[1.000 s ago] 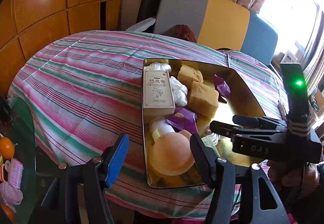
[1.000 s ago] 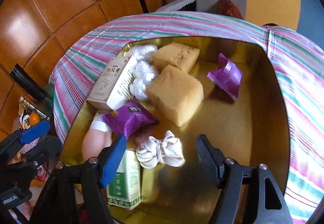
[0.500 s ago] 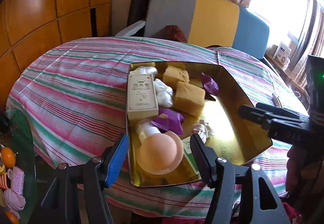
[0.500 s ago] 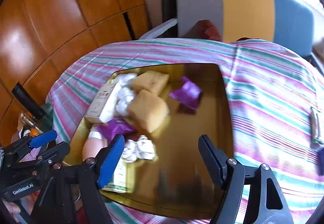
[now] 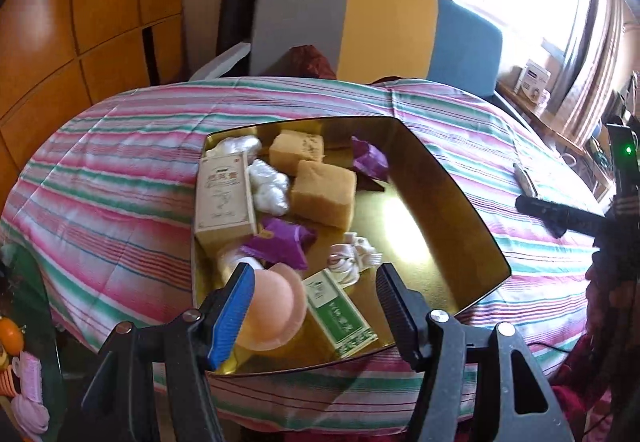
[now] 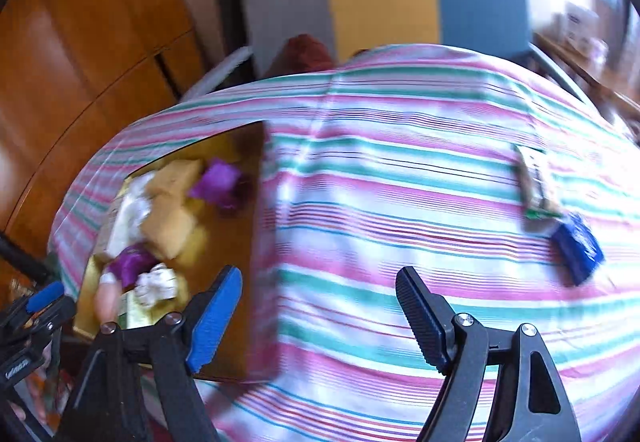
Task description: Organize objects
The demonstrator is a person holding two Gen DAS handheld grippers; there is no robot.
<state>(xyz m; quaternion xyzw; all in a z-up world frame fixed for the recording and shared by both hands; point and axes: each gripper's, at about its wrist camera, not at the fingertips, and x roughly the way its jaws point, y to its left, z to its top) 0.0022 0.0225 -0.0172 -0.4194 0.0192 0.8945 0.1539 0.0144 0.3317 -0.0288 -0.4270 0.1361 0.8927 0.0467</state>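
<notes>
Right gripper (image 6: 318, 312) swung off gold tray (image 5: 452, 202) — boxes, sponges inside.

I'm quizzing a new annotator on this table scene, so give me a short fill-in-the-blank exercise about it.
1. The two yellow sponges lie inside the ____ tray.
2. The tablecloth has a ____ pattern.
3. The blue packet lies ____ the tray, on the cloth.
4. The left gripper holds ____.

Missing words: gold; striped; outside; nothing
</notes>
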